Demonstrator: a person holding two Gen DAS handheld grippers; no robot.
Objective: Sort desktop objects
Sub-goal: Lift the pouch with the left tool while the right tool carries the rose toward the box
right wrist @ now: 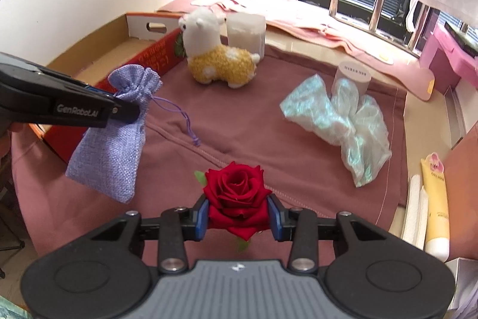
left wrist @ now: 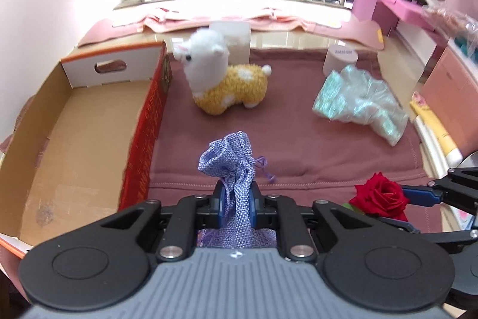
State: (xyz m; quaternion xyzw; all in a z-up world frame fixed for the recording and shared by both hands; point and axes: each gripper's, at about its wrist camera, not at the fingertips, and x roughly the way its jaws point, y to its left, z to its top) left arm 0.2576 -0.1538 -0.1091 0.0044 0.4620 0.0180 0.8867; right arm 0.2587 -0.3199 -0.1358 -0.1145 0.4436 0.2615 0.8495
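Pouch point(left wrist: 236, 169), lilac and woven, hangs off the surface, its neck clenched between the left gripper's point(left wrist: 237, 201) blue fingers point(left wrist: 219, 199); its drawstring point(right wrist: 182, 117) trails loose toward 3 o'clock. In the right wrist view the pouch is at 9 o'clock, just beside the red wall of the box point(right wrist: 155, 56), whose printed writing is too blurred to read. The left gripper's side reads "GenRobot.AI". Right gripper point(right wrist: 237, 213) grasps a red rose point(right wrist: 236, 193) between its fingers, held above the mauve cloth point(right wrist: 239, 124) covering the surface. The box's cardboard floor point(left wrist: 83, 133) lies bare, at 9 o'clock in the left wrist view. Open cloth stretches between the pouch and the llama point(left wrist: 221, 73), which stands at 12 o'clock near the box's far corner, with a white cylinder point(right wrist: 246, 29) just behind it. A crumpled iridescent bag point(left wrist: 358, 100) sits at 2 o'clock, touching a small jar point(right wrist: 352, 76) whose lid lettering cannot be read. A yellow tube point(right wrist: 436, 199) lies beyond the cloth's right edge at 3 o'clock.
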